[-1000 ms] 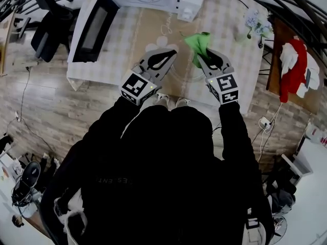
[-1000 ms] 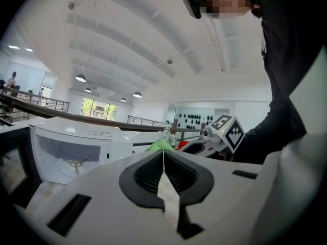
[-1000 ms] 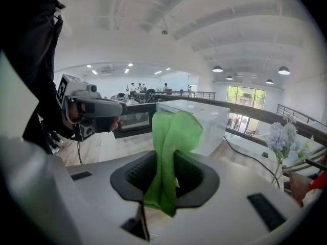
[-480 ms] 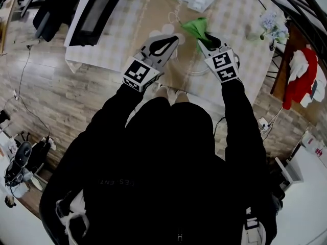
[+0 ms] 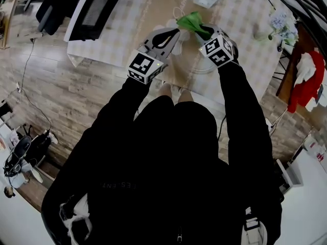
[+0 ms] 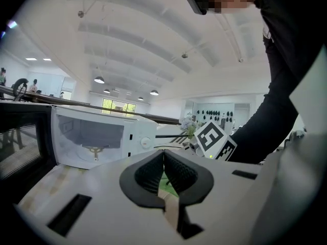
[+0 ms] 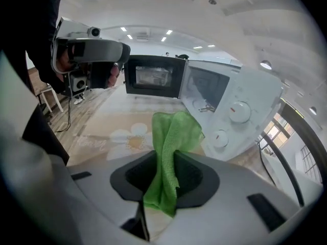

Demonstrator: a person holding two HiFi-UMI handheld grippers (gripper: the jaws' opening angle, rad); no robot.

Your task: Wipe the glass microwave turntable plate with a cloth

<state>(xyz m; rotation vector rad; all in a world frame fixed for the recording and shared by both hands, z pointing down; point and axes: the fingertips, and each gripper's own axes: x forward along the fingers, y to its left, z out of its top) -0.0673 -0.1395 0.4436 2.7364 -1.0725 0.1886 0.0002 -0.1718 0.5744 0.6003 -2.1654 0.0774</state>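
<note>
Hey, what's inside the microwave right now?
The open microwave shows only a bare turntable hub on its floor, no plate. The left gripper covers the cavity's front edge.

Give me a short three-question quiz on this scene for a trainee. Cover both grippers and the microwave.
1. True or false: the right gripper is shut on the green cloth.
2. Multiple choice: the door of the microwave is A) open, B) shut, C) taken off and lying on the floor.
3. Fill in the blank: in the left gripper view, the jaws of the left gripper stand ____ at their tips (apart or together).

Key: 1 true; 2 A; 3 together.
</note>
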